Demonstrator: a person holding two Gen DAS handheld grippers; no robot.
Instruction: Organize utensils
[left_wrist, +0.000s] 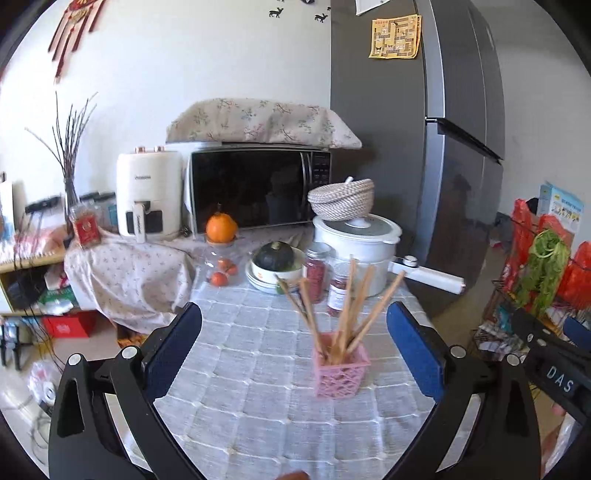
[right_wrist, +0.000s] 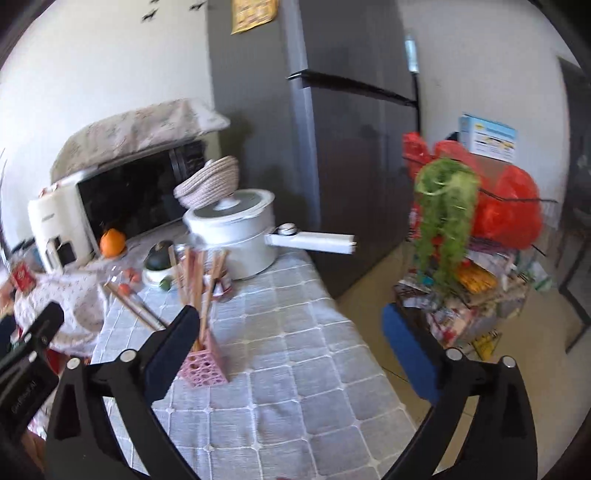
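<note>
Left wrist view: left gripper (left_wrist: 294, 325) with black frame and blue padded fingers (left_wrist: 417, 347) spread wide, nothing between the pads, hovering over a table (left_wrist: 258, 406) under a pale quilted cloth stitched in squares. Ahead, nearer the right finger, a small pink plastic basket (left_wrist: 341, 371), square, with latticed walls, standing upright on the cloth. Inside it, slim wooden chopsticks (left_wrist: 354, 306), tan, fanning outward at loose angles. Behind, two glass jars (left_wrist: 317, 271) of red contents, a stack of white plates with a dark green squash (left_wrist: 274, 255) on top, a lidded white pot (left_wrist: 356, 236) with a long handle, and a woven rope bowl (left_wrist: 341, 199) tipped on its lid. Farther back a black-doored microwave (left_wrist: 255, 188) beneath a floral cloth, an orange (left_wrist: 221, 228), a cream air fryer (left_wrist: 149, 195). At the right edge, part of the right gripper (left_wrist: 554, 369). Right wrist view, somewhat blurred: right gripper (right_wrist: 290, 325) likewise spread wide and empty, over the same cloth. Basket (right_wrist: 203, 365) just beside the left-hand finger (right_wrist: 173, 343), partly hidden by it, chopsticks (right_wrist: 195, 280) rising above. One more pair (right_wrist: 133, 304) lying flat on the cloth to the left, apart from the basket. Beyond the table edge, a grey fridge (right_wrist: 332, 147) and a wire rack with red bags (right_wrist: 509, 206) and trailing green foliage (right_wrist: 447, 206).
</note>
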